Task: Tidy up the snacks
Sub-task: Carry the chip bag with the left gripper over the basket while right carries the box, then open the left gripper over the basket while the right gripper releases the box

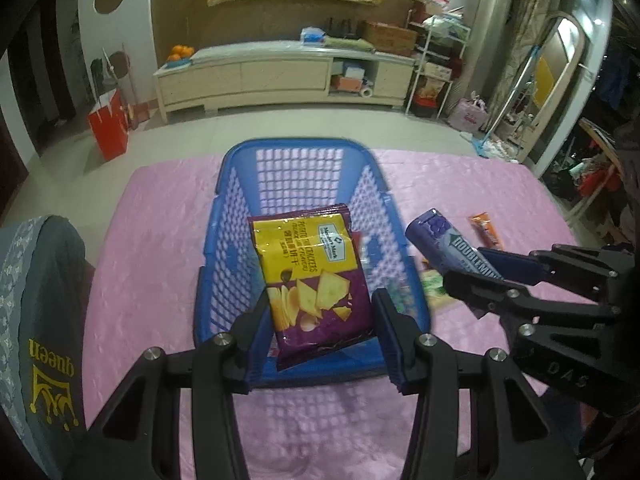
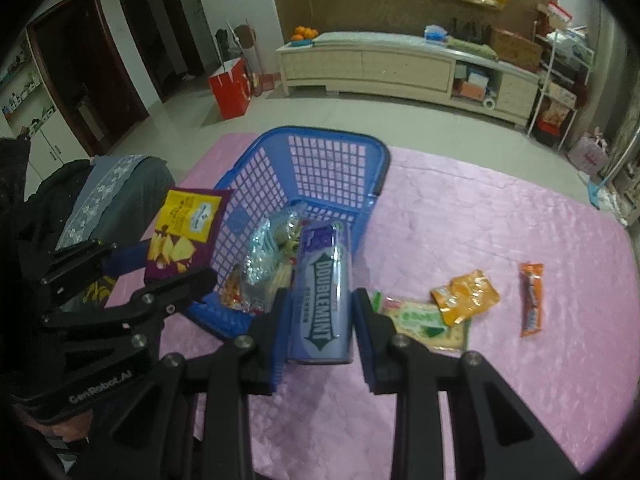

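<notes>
A blue plastic basket (image 1: pixel 224 264) stands on the pink tablecloth; it also shows in the right wrist view (image 2: pixel 332 168) with several wrapped snacks (image 2: pixel 264 256) inside. My left gripper (image 1: pixel 320 328) is shut on a yellow and purple cracker bag (image 1: pixel 312 276), held over the basket; the bag also shows in the right wrist view (image 2: pixel 184 236). My right gripper (image 2: pixel 320 320) is shut on a blue Doublemint can (image 2: pixel 326 296), at the basket's right wall; the can also shows in the left wrist view (image 1: pixel 444 244).
On the cloth right of the basket lie a green and white packet (image 2: pixel 424 320), an orange packet (image 2: pixel 466 296) and an orange stick snack (image 2: pixel 532 300). A grey cushion (image 1: pixel 40 320) sits at the table's left. The table's far edge drops to a tiled floor.
</notes>
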`<state>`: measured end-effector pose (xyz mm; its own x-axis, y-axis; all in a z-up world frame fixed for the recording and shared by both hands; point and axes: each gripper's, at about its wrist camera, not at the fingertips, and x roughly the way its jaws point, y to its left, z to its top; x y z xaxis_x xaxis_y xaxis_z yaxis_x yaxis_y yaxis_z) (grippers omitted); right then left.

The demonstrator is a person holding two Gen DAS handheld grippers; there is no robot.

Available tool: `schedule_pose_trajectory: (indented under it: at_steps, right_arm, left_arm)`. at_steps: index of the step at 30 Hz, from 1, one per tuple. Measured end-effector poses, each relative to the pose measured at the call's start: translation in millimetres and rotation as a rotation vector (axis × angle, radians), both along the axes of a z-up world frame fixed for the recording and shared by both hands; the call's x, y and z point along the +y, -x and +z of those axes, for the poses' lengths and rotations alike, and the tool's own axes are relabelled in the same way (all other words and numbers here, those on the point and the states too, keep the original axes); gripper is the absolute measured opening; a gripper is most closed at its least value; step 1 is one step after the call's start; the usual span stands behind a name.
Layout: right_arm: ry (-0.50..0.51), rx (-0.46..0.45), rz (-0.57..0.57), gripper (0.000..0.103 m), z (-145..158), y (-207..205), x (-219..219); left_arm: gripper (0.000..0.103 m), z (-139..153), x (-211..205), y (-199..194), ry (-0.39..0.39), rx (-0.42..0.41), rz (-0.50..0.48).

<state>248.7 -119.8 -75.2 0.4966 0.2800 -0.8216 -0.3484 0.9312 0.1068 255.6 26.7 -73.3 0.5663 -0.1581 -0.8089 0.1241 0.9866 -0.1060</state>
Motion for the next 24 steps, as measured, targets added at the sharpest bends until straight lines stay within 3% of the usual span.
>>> schedule_pose_trajectory:
  at_steps: [13, 21, 24]
  right_arm:
    - [0.014, 0.047, 0.069, 0.035, -24.5, -33.8, 35.6]
    - [0.036, 0.046, 0.059, 0.035, -29.7, -43.5, 36.5]
    - [0.038, 0.041, 0.053, 0.035, -27.1, -44.0, 32.6]
  left_arm:
    - [0.045, -37.1, 20.0, -38.4, 0.007, 0.086, -0.010]
    - [0.046, -46.3, 18.0, -55.8, -0.018, 0.078, -0.017]
    - [0.066, -46.8, 20.6, -58.0, -0.003, 0.077, -0.036]
